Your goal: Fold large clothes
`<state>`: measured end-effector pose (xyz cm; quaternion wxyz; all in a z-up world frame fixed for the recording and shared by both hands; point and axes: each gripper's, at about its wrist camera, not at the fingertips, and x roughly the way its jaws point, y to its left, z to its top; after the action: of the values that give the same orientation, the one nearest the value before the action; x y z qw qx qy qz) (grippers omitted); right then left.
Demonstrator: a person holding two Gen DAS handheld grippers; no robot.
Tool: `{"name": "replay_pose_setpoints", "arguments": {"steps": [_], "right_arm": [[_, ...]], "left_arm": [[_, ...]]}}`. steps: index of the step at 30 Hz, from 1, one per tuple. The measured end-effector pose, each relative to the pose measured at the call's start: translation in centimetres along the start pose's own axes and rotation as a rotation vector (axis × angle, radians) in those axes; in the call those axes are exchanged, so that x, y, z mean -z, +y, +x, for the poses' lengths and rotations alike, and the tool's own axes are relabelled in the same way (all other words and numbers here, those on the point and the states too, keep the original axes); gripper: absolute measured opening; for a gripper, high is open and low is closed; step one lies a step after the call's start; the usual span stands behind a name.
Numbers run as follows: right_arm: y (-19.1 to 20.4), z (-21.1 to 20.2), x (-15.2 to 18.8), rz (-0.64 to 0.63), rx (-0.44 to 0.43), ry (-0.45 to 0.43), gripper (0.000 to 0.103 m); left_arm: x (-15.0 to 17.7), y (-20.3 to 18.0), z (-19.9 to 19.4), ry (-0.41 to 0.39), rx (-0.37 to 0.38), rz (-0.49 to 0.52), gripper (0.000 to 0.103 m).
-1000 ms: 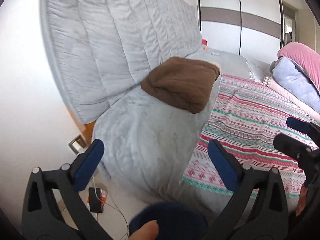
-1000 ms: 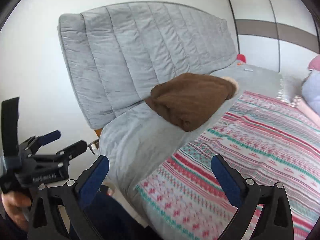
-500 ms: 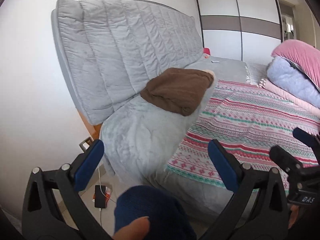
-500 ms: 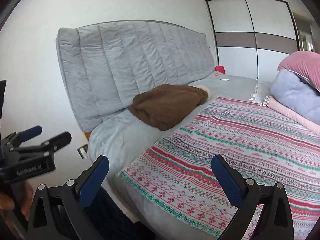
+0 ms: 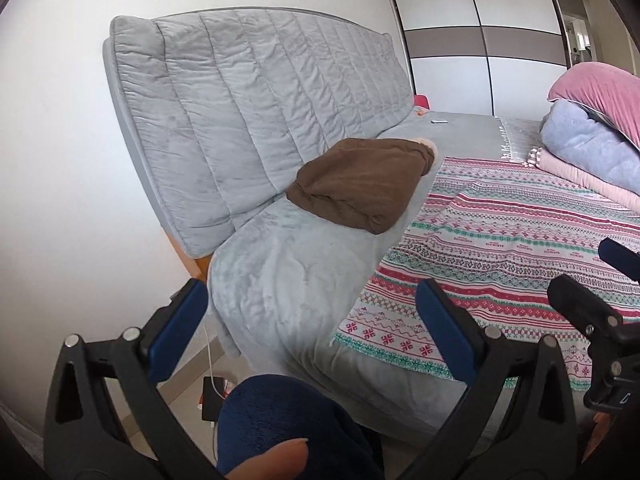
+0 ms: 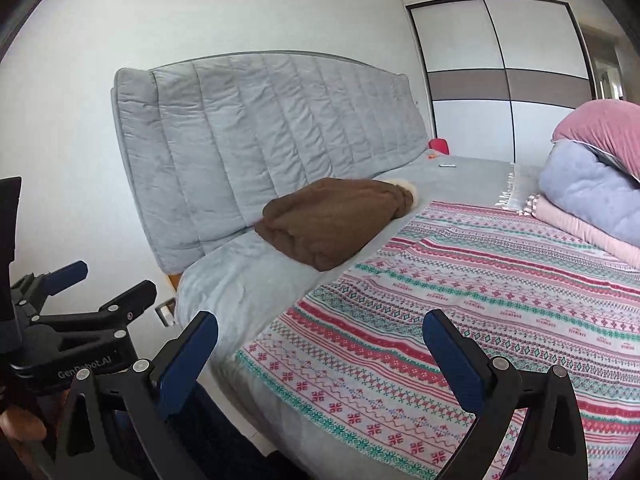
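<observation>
A brown garment (image 5: 364, 182) (image 6: 338, 224) lies folded into a bundle on the grey bed cover, close to the padded headboard. My left gripper (image 5: 312, 324) is open, held off the bed's near corner with nothing between its blue pads. My right gripper (image 6: 320, 354) is open too, hovering above the patterned blanket's near edge, well short of the brown bundle. Each gripper shows at the other view's edge: the right one at the right of the left wrist view, the left one at the left of the right wrist view.
A red, green and white patterned blanket (image 5: 508, 248) (image 6: 472, 312) covers most of the bed. Stacked quilts (image 5: 592, 136) (image 6: 592, 184) sit at the far right. The grey headboard (image 5: 256, 108) leans on the wall. A phone on a cable (image 5: 211, 394) lies on the floor.
Both grippers have drawn back and away from the bed, so the brown bundle looks smaller and farther. Both stay open and empty.
</observation>
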<state>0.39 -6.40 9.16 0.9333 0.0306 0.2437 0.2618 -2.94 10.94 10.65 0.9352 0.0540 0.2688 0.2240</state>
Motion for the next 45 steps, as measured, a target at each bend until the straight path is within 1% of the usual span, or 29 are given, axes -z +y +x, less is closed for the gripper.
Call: {"name": "replay_pose_setpoints", "arguments": {"steps": [11,17,23,45], "right_arm": [[0.3,0.6,0.2,-0.007,0.008,0.004,0.103],[0.4,0.9,0.4,-0.011,0.007,0.008,0.103],[0.2,0.9,0.4,-0.005,0.008,0.008,0.103],[0.1,0.6,0.4,-0.008,0.015,0.003,0.103]], "left_arm": [[0.7,-0.1,1.4,0.033,0.033,-0.007,0.103],[0.7,0.0,1.6,0.036,0.032,-0.01,0.103],[0.8,-0.4,1.8,0.044,0.05,0.003,0.103],[1.2,-1.5,1.5,0.035,0.053,0.033,0.103]]}}
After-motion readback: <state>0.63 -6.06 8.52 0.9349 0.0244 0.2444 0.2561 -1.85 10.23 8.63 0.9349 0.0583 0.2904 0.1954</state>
